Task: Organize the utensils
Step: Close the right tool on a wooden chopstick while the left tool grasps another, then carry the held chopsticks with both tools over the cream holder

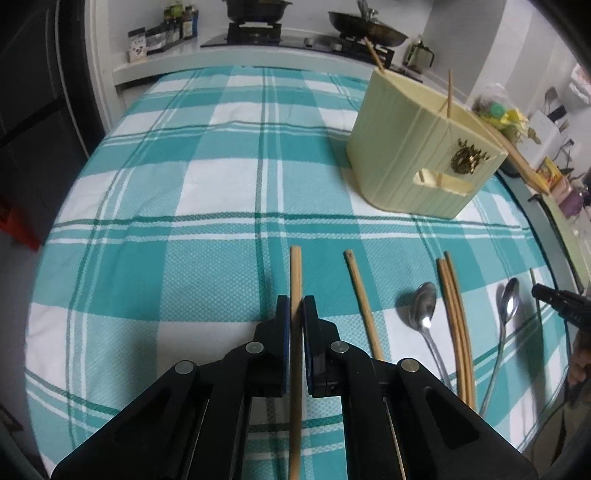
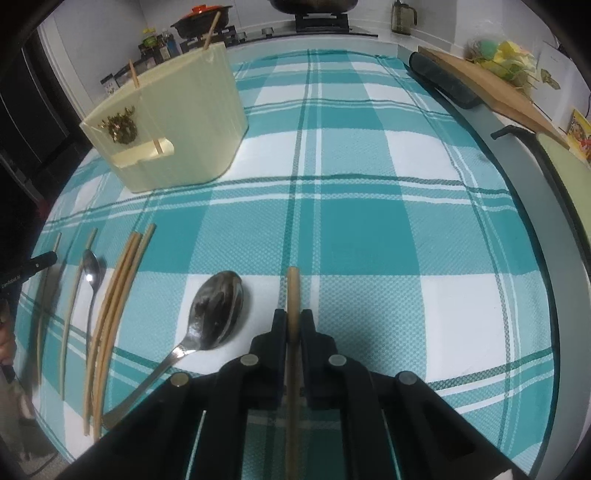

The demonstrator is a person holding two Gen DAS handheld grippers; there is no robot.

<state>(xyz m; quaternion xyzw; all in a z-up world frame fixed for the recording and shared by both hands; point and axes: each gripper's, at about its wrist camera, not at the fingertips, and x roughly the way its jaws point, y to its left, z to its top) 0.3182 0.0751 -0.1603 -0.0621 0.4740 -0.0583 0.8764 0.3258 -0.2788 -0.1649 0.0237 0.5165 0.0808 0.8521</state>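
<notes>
My left gripper is shut on a wooden chopstick low over the checked cloth. My right gripper is shut on another wooden chopstick. A cream utensil holder stands at the back right in the left wrist view, back left in the right wrist view, with two chopsticks standing in it. On the cloth lie a single chopstick, a spoon, a bundle of chopsticks and a second spoon. The large spoon lies just left of my right gripper.
The table wears a teal and white checked cloth. A stove with pans and bottles stand on the counter behind. A wooden board and a dark tray edge lie at the right.
</notes>
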